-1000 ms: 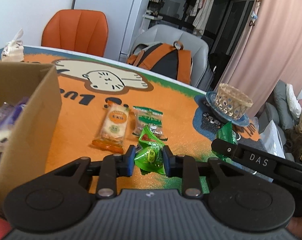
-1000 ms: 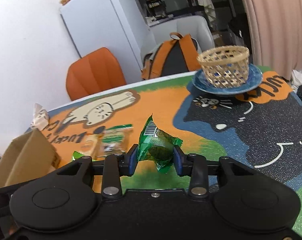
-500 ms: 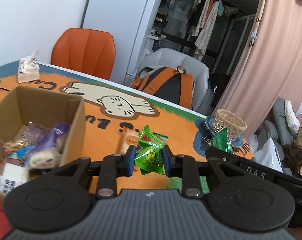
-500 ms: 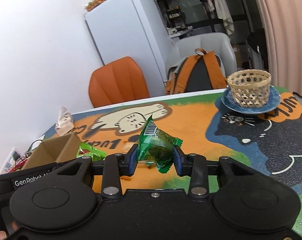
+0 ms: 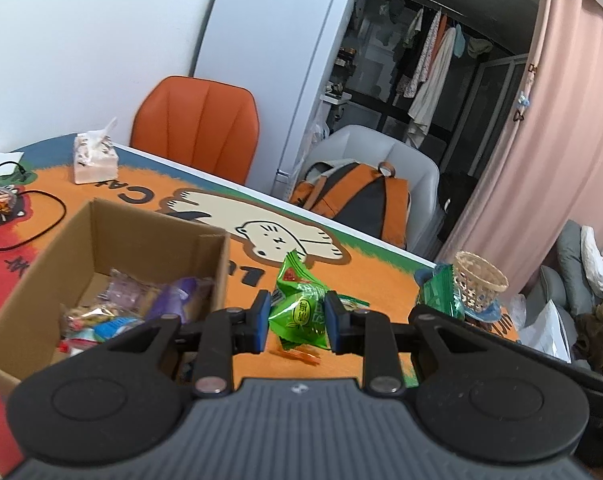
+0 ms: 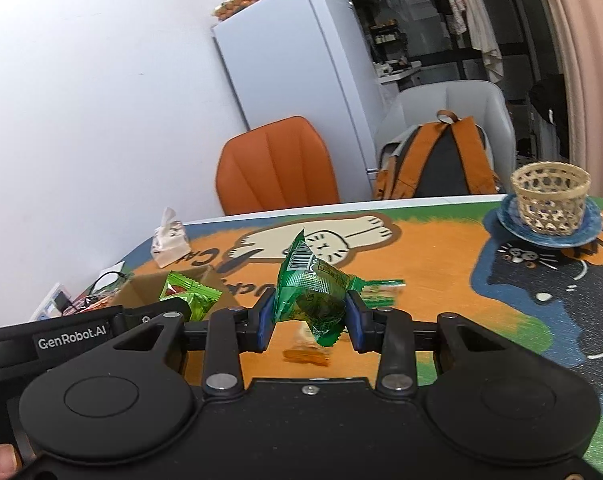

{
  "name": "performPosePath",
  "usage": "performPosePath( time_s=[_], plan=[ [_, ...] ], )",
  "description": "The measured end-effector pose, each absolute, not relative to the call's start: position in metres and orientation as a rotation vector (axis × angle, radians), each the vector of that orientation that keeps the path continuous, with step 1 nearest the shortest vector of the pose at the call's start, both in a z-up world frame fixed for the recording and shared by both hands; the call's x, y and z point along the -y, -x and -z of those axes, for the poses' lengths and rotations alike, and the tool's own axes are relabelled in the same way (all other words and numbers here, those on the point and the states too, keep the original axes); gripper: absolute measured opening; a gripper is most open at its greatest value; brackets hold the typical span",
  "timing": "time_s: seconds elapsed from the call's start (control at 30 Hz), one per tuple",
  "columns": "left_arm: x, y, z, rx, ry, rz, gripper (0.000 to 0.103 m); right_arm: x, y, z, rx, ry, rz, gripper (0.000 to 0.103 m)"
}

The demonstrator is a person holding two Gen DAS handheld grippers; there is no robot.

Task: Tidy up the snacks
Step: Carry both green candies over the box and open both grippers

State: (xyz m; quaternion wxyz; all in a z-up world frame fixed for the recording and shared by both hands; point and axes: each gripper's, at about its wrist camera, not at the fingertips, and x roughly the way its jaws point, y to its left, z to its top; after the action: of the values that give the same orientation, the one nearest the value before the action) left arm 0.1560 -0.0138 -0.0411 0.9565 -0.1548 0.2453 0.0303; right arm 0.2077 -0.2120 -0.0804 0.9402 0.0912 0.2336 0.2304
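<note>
My left gripper (image 5: 296, 320) is shut on a bright green snack packet (image 5: 299, 314), held in the air just right of an open cardboard box (image 5: 157, 240) that holds several wrapped snacks. My right gripper (image 6: 308, 318) is shut on a darker green packet (image 6: 311, 292) with a barcode, lifted above the table. In the right wrist view the left gripper with its green packet (image 6: 189, 294) shows at the left, in front of the box (image 6: 141, 286). An orange packet (image 6: 306, 354) and a green-edged packet (image 6: 379, 292) lie on the table below, partly hidden by the pads.
A tissue pack (image 5: 93, 156) and black cables (image 5: 41, 216) lie at the far left of the orange cat-print tablecloth (image 6: 421, 264). A woven basket (image 6: 549, 196) on a blue plate stands at the right. An orange chair (image 5: 197, 128) and a backpack (image 5: 361, 200) stand behind the table.
Both grippers have risen with their green packets and swung left toward the box. The box interior has come into the left wrist view; the packets on the table have slipped below the pads.
</note>
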Motion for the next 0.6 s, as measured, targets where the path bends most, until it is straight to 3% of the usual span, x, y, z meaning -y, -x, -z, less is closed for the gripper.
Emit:
performPosePath(
  time_s=[0.6],
  plan=[
    [-0.06,-0.131,0.038,-0.483,0.367,-0.138,0.027,0.144,-0.194,0.071,-0.483,-0.11,-0.547,0.037]
  ],
)
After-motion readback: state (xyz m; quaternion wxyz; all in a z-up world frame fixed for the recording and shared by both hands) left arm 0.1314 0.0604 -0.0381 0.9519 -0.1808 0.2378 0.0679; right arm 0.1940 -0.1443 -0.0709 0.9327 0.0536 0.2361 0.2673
